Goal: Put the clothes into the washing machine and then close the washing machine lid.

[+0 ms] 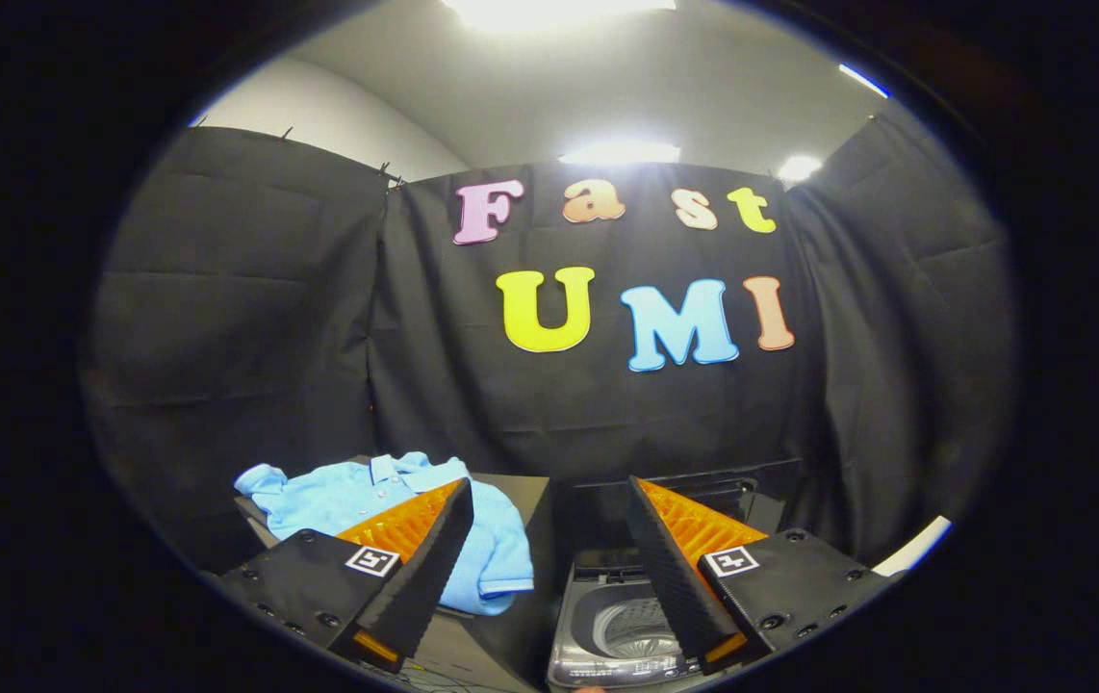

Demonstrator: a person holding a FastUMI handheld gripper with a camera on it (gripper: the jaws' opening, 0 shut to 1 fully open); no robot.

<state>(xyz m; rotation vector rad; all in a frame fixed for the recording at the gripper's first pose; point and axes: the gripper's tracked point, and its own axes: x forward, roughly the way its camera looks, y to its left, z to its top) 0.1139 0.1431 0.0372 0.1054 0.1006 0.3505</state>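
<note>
Gripper view, gripper (549, 496) jaws wide, blue shirt (386, 500) on dark table (521, 500), washing machine (622, 626) lid up, ceiling lights (619, 152).

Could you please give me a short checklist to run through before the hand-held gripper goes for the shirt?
1. Hand-held gripper open with nothing between its fingers: ok.
2. Light blue collared polo shirt lying spread out on the dark table, free to be picked up: ok.
3. Lid of the small grey top-loading washing machine raised, round drum opening exposed: ok.
4. Drum free of other items: cannot tell, a finger covers part of it.
5. Fingers lined up on the shirt: not ok, the shirt sits behind the left finger and the gap faces the space between shirt and machine.
</note>
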